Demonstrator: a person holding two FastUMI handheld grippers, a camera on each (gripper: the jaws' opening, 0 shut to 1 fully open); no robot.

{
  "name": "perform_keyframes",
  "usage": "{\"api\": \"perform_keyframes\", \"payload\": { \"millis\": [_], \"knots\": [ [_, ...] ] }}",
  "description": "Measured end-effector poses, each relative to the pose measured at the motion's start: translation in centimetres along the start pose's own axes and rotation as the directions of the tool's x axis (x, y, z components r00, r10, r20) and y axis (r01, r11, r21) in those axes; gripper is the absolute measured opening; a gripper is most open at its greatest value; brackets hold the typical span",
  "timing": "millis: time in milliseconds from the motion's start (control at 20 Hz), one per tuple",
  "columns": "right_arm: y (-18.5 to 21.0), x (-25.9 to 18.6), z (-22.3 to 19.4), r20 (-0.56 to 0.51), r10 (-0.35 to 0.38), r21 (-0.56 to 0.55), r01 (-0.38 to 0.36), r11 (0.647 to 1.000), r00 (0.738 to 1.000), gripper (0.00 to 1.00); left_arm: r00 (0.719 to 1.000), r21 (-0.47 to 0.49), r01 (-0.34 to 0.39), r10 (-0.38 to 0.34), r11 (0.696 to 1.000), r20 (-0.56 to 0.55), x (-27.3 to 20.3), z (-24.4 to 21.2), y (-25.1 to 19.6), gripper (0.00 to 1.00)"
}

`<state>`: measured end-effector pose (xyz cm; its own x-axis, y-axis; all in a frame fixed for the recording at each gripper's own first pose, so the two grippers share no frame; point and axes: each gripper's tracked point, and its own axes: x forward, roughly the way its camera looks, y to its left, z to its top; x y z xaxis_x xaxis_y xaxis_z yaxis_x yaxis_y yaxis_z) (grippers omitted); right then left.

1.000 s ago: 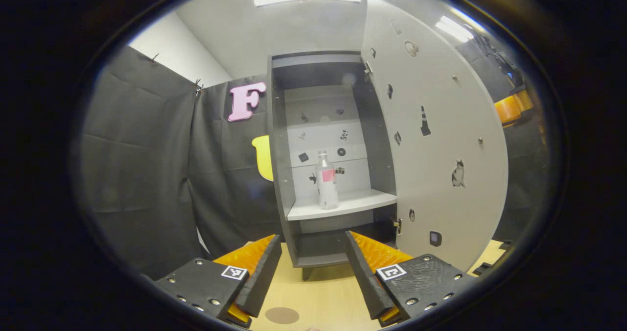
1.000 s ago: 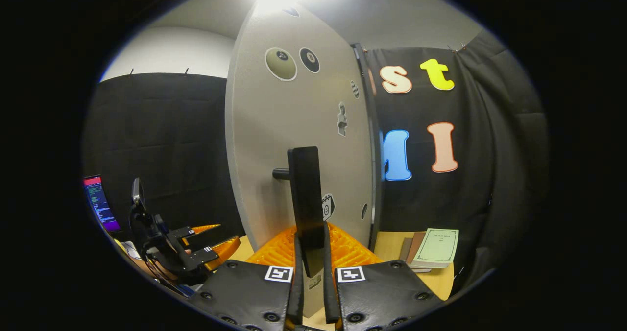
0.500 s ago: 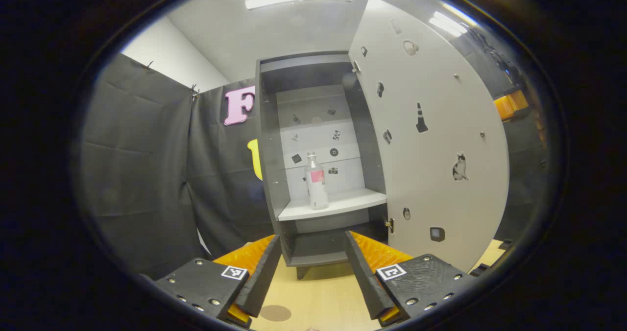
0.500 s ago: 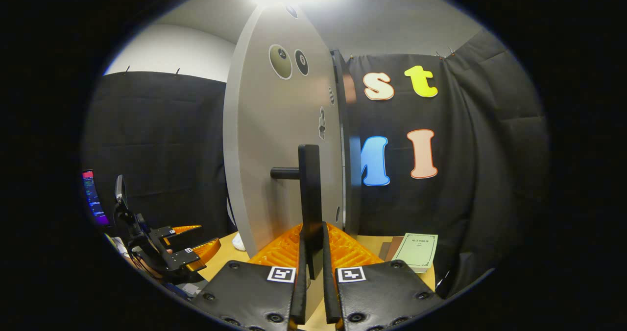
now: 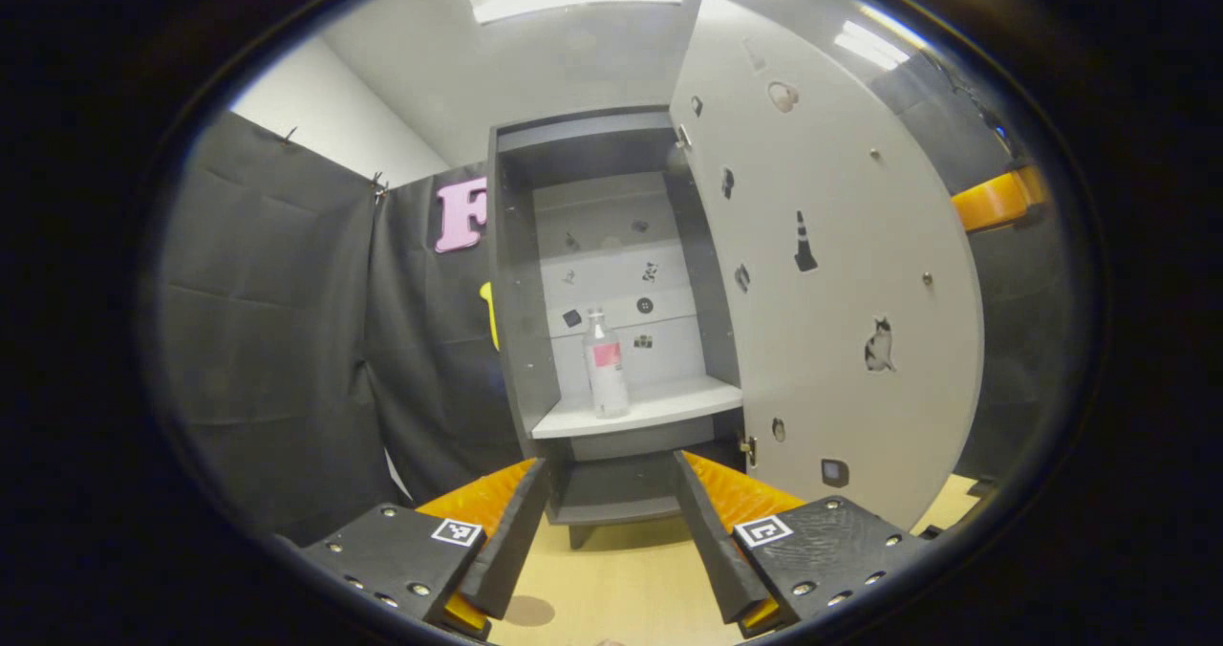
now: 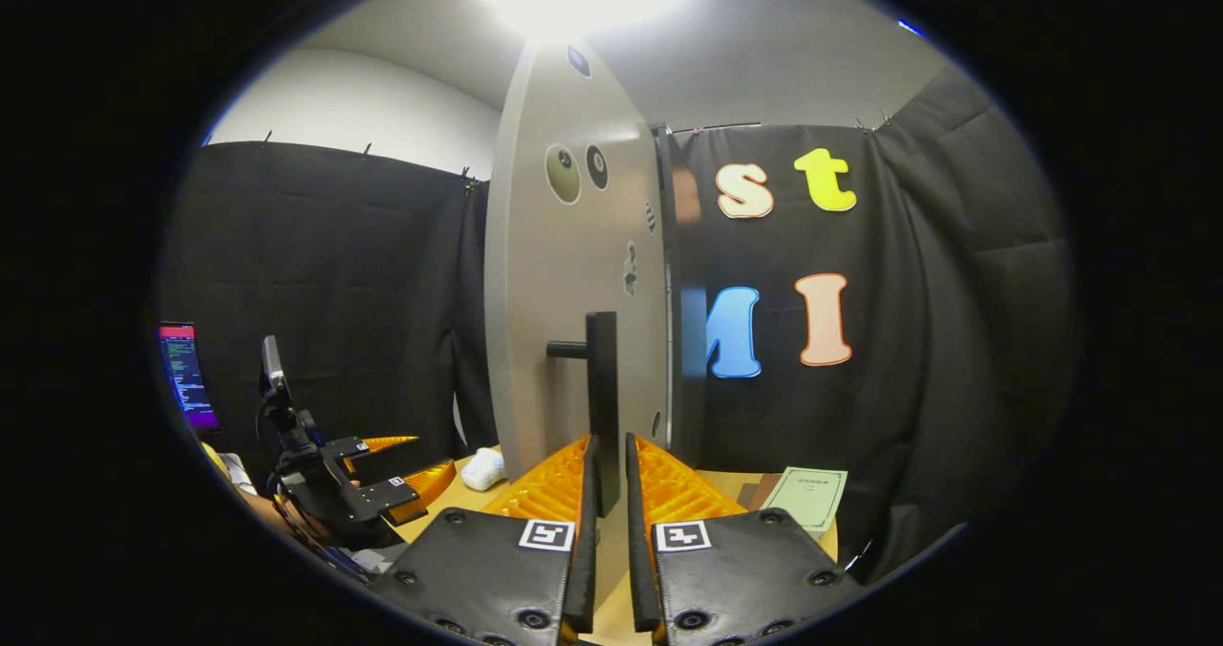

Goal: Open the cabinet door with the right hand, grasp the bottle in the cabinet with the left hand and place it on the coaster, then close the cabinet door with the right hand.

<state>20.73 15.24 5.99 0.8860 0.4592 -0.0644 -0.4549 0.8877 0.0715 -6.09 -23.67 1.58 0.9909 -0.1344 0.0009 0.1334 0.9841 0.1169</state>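
Two grippers, one cabinet [image 5: 521, 273], door swung wide. Item, right gripper [image 6: 604, 493]: its jaws are clenched on the lower end of the door handle [image 6: 602, 393], a dark upright bar standing off the cabinet door [image 6: 573, 273] on a short post; the hold presumably keeps the door out of the way while the other hand reaches in. Item, left gripper [image 5: 607, 522]: jaws released and spread wide, nothing between them, aimed at the open compartment from well short of it; it also appears at lower left of the right gripper view, held off to the side. Item, bottle [image 5: 605, 364]: clear, pale cap, pink label, upright on the middle shelf [image 5: 669, 407] toward its left side, untouched, framed between the spread fingers, which suits a straight approach. Item, coaster [image 5: 526, 611]: brown disc on the wooden table [image 5: 621, 579], just below the left finger, near the person's side and well apart from the cabinet. Sundries in the right gripper view: booklet [image 6: 805, 498] on the table right of the door, white wad [image 6: 482, 467] at the door's foot. Status, by judgement: door-opening step done; bottle grasp pending.
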Motion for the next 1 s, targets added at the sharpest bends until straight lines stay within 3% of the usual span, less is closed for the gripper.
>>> {"api": "perform_keyframes", "payload": {
  "millis": [250,300,550,1000],
  "knots": [
    [-5.7,-2.1,-1.5,-0.023,-0.131,0.068,0.132,0.989,0.991,0.14,1.0,-0.01,-0.017,0.017,1.0,0.016,0.8,1.6,-0.2,0.79],
    [-6.7,-2.4,-1.7,-0.026,-0.156,0.074,0.158,0.985,0.987,0.18,0.999,-0.014,-0.025,0.025,1.0,0.02,1.1,2.0,0.1,0.79],
    [-10.5,-3.5,-2.0,0.003,-0.286,0.055,0.285,0.957,0.958,0.98,0.998,-0.034,-0.025,0.027,0.999,0.05,3.1,5.2,2.2,0.79],
    [-12.7,-2.7,-4.2,-0.061,-0.421,-0.017,0.42,0.907,0.905,0.98,0.995,-0.079,0.074,-0.068,0.994,0.075,14.1,8.7,3.5,0.79]
  ]
}}
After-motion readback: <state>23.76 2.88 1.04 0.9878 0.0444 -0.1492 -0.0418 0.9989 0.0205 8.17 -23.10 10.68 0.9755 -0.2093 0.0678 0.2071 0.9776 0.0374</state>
